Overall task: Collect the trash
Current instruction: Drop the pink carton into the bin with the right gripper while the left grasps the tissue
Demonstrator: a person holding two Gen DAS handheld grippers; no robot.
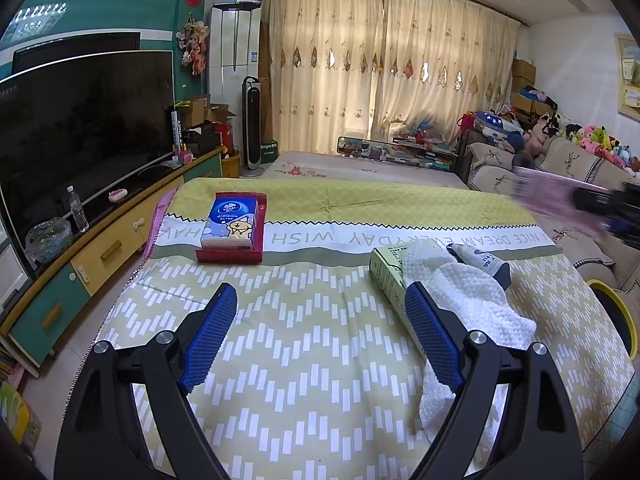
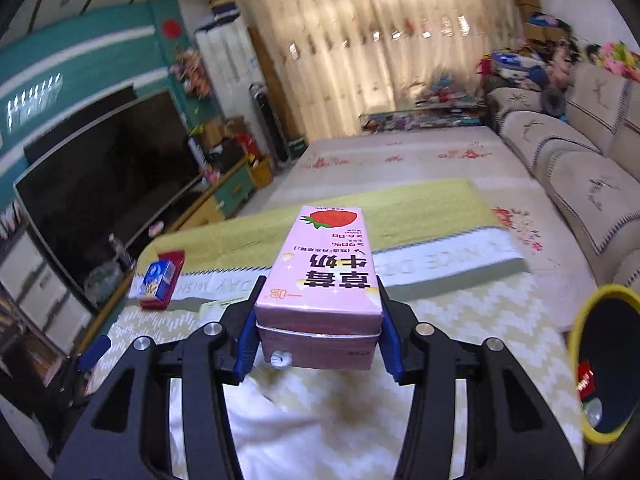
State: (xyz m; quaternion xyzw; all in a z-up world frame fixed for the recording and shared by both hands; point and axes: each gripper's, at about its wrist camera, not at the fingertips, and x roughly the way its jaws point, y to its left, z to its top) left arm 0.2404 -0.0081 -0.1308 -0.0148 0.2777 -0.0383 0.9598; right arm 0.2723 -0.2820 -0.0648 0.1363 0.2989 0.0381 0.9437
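My right gripper (image 2: 320,324) is shut on a pink strawberry milk carton (image 2: 324,272) and holds it above the table; it shows blurred at the right edge of the left wrist view (image 1: 560,204). My left gripper (image 1: 320,320) is open and empty just above the patterned tablecloth (image 1: 304,340). Beside its right finger lie a pale green carton (image 1: 386,276), a white crumpled towel (image 1: 476,304) and a small tube (image 1: 484,262). A yellow-rimmed trash bin (image 2: 604,364) stands at the table's right, also seen in the left wrist view (image 1: 618,312).
A blue tissue pack (image 1: 230,222) sits in a red tray (image 1: 260,236) at the table's far left. A TV (image 1: 80,128) on a long cabinet (image 1: 100,248) runs along the left. A sofa (image 2: 580,168) stands on the right. A floral rug (image 2: 400,160) lies beyond the table.
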